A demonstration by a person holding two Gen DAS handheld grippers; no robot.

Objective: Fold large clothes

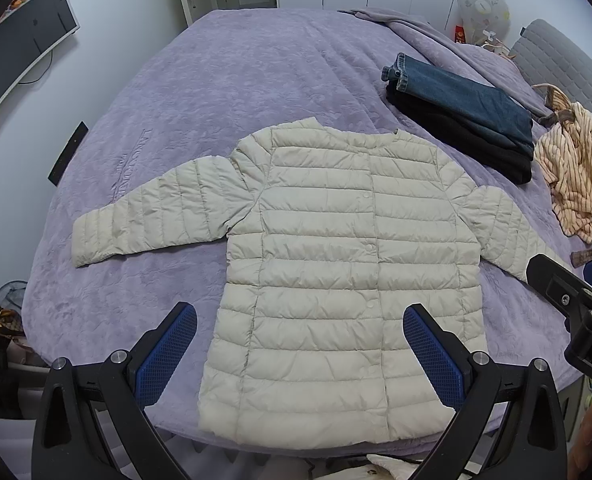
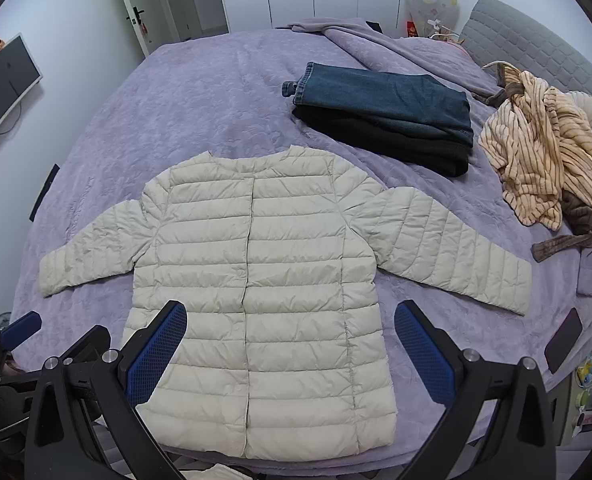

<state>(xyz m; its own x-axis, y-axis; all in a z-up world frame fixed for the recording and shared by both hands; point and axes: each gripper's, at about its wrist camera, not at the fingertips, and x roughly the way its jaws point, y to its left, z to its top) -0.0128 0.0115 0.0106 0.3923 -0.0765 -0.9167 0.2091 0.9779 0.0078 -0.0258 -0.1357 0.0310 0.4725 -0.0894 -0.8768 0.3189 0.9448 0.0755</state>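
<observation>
Over the hem of the cream puffer jacket (image 1: 328, 264), the left gripper (image 1: 300, 344) and right gripper (image 2: 290, 340) hover with fingers spread, grasping nothing. Beyond the jacket's collar, folded jeans (image 2: 384, 100) rest on the purple bedspread (image 1: 224, 92); a striped garment (image 2: 544, 152) lies right of them.

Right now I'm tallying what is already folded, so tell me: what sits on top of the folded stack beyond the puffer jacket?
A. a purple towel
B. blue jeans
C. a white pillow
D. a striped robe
B: the folded blue jeans lie on top of a black garment, on the purple bedspread beyond the cream puffer jacket; the striped robe lies crumpled apart, to the right.
</observation>
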